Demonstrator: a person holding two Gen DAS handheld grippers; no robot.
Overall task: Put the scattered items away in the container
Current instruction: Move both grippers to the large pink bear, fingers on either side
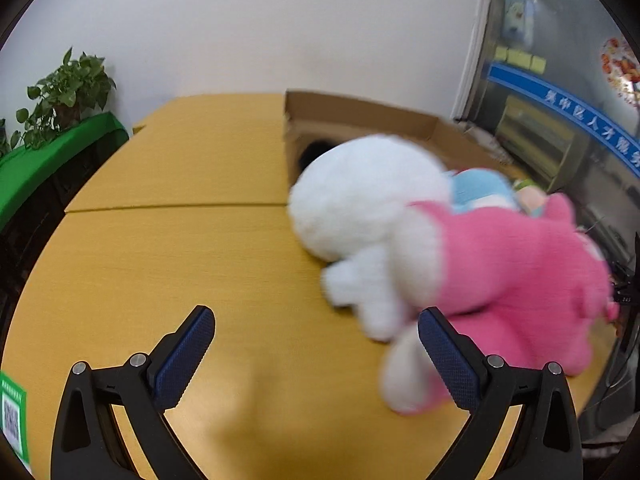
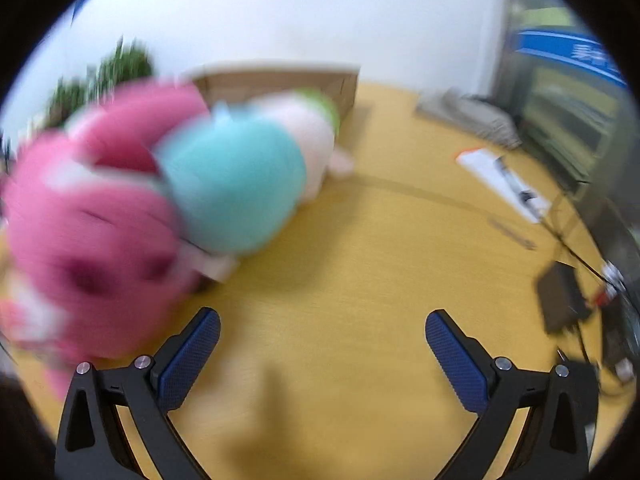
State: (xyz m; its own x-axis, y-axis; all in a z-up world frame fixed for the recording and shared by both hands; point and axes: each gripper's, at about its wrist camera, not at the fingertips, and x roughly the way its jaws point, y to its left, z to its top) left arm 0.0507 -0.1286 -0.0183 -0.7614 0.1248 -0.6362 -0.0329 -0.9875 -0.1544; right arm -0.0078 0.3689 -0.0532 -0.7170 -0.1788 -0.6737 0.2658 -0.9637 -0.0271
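left hand-held gripper [image 1: 316,344]: fingers spread apart, nothing held, over the yellow surface [image 1: 180,248]. right hand-held gripper [image 2: 323,346]: likewise spread and unloaded. white-and-pink plush [image 1: 420,248], blue plush [image 2: 236,196] and a blurred, possibly pale pink plush [image 2: 308,140] are heaped just in front of the cardboard box [image 1: 360,120].

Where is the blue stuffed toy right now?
The blue stuffed toy lies on the yellow table, squeezed between the pink plush and a pale one, just before the cardboard box.
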